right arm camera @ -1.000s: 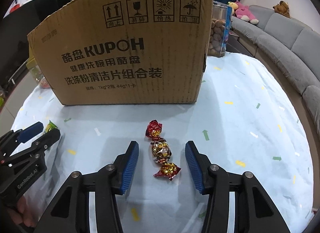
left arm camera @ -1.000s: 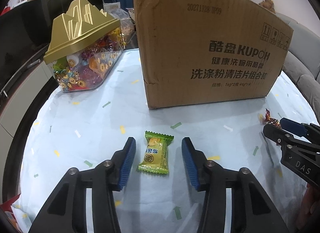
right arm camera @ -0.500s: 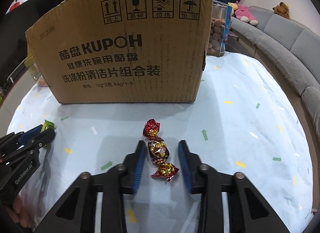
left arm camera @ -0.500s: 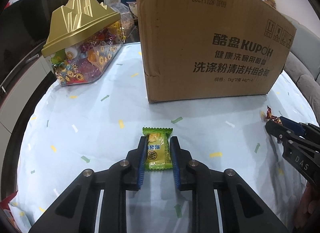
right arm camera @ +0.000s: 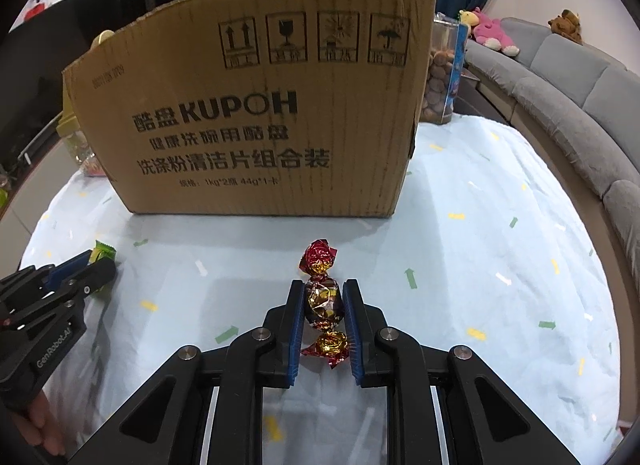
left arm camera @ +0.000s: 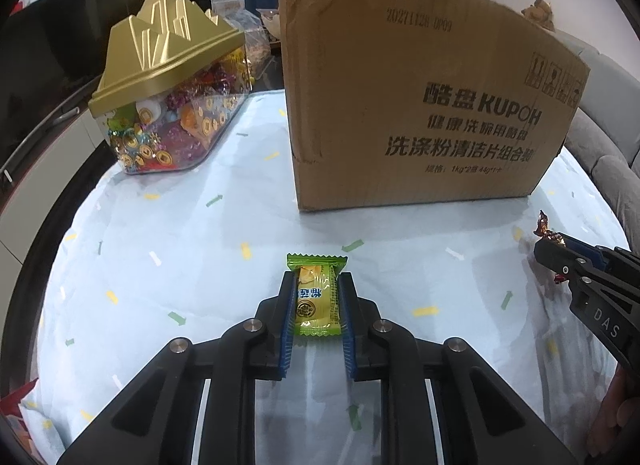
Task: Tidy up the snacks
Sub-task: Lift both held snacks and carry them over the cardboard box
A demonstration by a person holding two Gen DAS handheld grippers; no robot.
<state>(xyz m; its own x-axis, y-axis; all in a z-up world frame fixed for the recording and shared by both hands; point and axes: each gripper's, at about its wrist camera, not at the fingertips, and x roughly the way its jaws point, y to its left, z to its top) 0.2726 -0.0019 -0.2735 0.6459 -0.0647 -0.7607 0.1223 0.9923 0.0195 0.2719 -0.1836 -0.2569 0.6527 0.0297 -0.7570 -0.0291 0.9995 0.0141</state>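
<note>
Snacks sit in both tools at this moment, each one pinched where it lies on the tabletop [left arm camera: 168, 233], which is covered by a pale blue cloth flecked with small coloured marks. The left tool [left arm camera: 316, 285] is clenched on a green-and-yellow wrapped snack [left arm camera: 316, 297]: its blue pads press the packet's two long sides, and the crimped far end of the wrapper sticks out beyond the fingertips. The packet lies flat on the cloth. The right tool [right arm camera: 323, 293] is clenched on a foil-wrapped candy [right arm camera: 323, 303] in dark red and gold; the pads squeeze the round middle, one twisted end fans out past the tips and the other twisted end lies back between the fingers. Both tools have just closed onto these snacks, with each one caught between the pads. In the left wrist view the right tool shows at the right edge with the candy's twist poking from its tip, and in the right wrist view the left tool shows at the left edge with a corner of the green wrapper at its tip, so the two work side by side, a little apart. A large cardboard box [left arm camera: 420, 105] printed with "KUPOH" stands upright on the tabletop beyond both tools. To the box's left stands a clear candy container [left arm camera: 172, 137] with a gold peaked lid, full of mixed wrapped sweets. To the box's right stands a clear jar [right arm camera: 440, 77] of brown round pieces. A grey sofa [right arm camera: 580, 113] curves along the right side, with plush toys on its back.
</note>
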